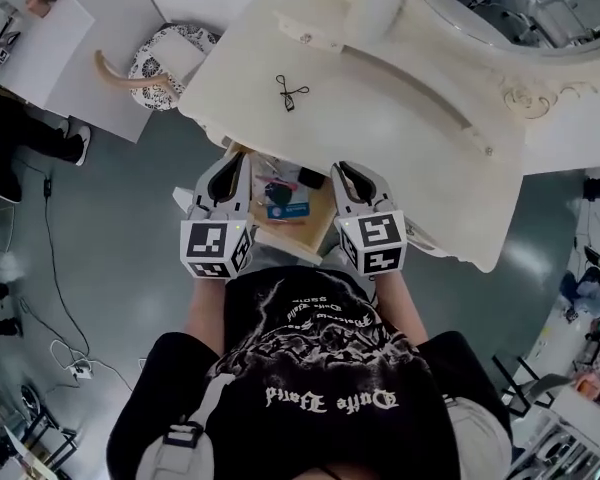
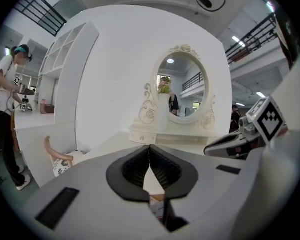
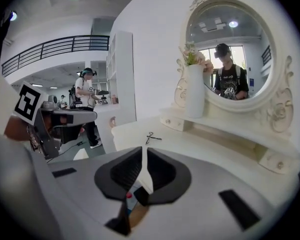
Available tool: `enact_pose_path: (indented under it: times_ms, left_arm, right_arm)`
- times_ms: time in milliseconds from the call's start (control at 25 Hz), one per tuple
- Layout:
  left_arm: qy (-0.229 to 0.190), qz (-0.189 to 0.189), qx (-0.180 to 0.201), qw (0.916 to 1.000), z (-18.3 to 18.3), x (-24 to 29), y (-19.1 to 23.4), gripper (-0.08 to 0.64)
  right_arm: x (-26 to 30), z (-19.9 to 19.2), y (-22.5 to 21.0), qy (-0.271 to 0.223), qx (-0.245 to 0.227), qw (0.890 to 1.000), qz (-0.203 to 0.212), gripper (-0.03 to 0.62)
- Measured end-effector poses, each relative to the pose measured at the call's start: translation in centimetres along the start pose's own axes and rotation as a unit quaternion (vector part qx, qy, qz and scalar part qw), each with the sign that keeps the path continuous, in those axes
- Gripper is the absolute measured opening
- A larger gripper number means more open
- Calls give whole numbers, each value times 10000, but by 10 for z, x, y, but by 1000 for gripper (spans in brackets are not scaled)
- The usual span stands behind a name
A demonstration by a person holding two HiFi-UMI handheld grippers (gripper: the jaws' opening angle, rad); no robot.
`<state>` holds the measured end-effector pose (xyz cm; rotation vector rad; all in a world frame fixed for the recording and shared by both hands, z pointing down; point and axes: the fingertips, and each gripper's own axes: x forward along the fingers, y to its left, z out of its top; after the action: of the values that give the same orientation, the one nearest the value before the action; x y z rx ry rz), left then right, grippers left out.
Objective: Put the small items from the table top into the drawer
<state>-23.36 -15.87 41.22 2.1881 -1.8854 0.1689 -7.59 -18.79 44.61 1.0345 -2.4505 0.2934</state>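
A small pair of black scissors (image 1: 291,92) (image 3: 151,137) lies alone on the cream dressing table (image 1: 380,118). Below the table's front edge the wooden drawer (image 1: 318,230) stands pulled out, holding a blue item (image 1: 286,209), a black one (image 1: 311,178) and other small things. My left gripper (image 1: 230,165) (image 2: 149,151) hovers over the drawer's left side, jaws shut and empty. Over the drawer's right side, my right gripper (image 1: 347,173) (image 3: 143,153) has its jaws closed to a thin slit with nothing between them.
An oval mirror (image 3: 230,59) and a white vase (image 3: 195,91) stand at the back of the table. A chair with a patterned seat (image 1: 165,63) sits left of the table. People stand in the room beyond (image 2: 10,109) (image 3: 85,99). Cables trail on the grey floor (image 1: 50,268).
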Motion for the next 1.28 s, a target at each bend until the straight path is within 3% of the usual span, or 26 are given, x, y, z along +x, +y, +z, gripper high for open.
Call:
enact_pose_path:
  times_ms: [480, 640, 1280]
  left_arm:
    - [75, -188, 132, 9997, -1, 14, -28, 15]
    - [120, -229, 215, 9994, -4, 20, -37, 15]
    - [261, -204, 334, 9989, -13, 25, -55, 15]
  right_arm:
    - [-23, 2, -47, -311, 40, 9978, -587, 11]
    - [-28, 2, -59, -429, 148, 9970, -630, 9]
    - [-37, 6, -72, -576, -133, 9964, -613, 9]
